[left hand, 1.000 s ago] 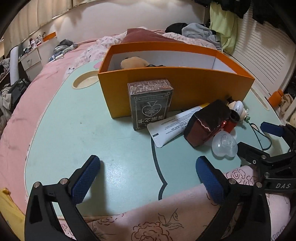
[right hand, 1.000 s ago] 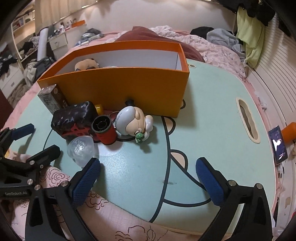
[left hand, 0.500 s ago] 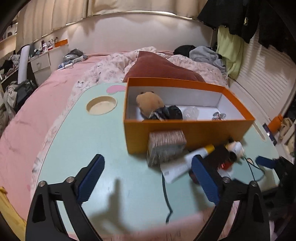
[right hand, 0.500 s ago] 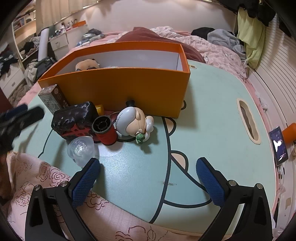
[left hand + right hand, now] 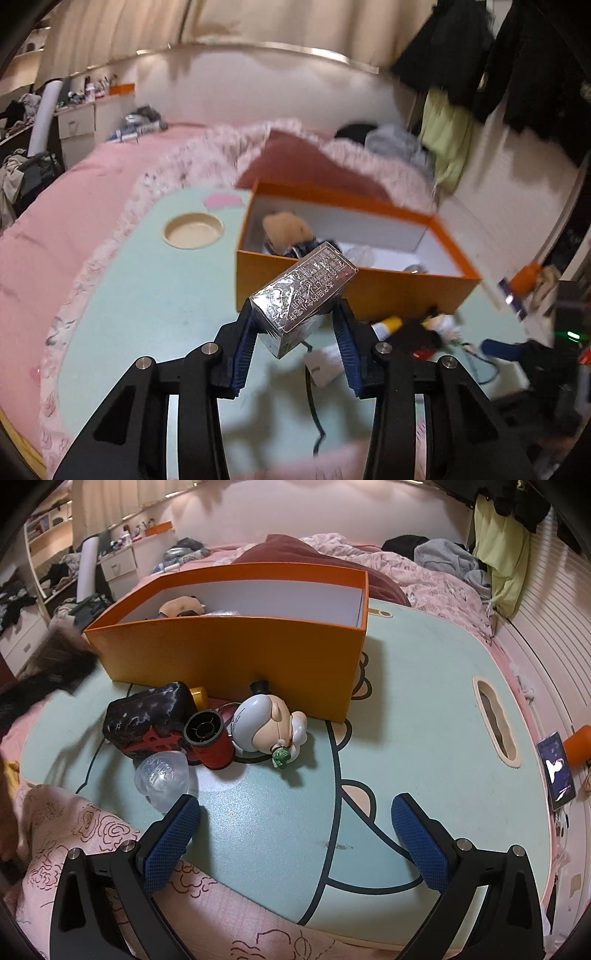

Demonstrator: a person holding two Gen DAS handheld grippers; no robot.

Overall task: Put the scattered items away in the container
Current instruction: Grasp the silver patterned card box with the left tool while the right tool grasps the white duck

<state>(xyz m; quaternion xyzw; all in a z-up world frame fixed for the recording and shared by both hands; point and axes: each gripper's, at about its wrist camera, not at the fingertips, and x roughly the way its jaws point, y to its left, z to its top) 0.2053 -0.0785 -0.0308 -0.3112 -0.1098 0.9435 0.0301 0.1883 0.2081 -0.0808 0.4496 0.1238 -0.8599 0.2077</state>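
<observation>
My left gripper [image 5: 295, 332] is shut on a silver patterned card box [image 5: 303, 291] and holds it tilted in the air, in front of the orange box [image 5: 354, 284], which holds a plush toy [image 5: 286, 229] and other small items. My right gripper [image 5: 295, 830] is open and empty above the table's near edge. In the right wrist view, in front of the orange box [image 5: 229, 657], lie a dark pouch [image 5: 147, 716], a red thread spool [image 5: 210, 738], a clear plastic shell [image 5: 162, 775] and a round-headed figurine [image 5: 266, 727].
The mint-green table [image 5: 424, 738] sits on a pink bed, with a cup hole [image 5: 194, 230] at its left and a slot [image 5: 495, 720] at its right. A white tube [image 5: 325, 365] lies by the pouch. A phone [image 5: 557, 771] lies off the right edge. Pink floral cloth [image 5: 110, 849] covers the near edge.
My left gripper has closed on the silver card box and lifted it off the table, up toward the orange box. My right gripper has barely moved.
</observation>
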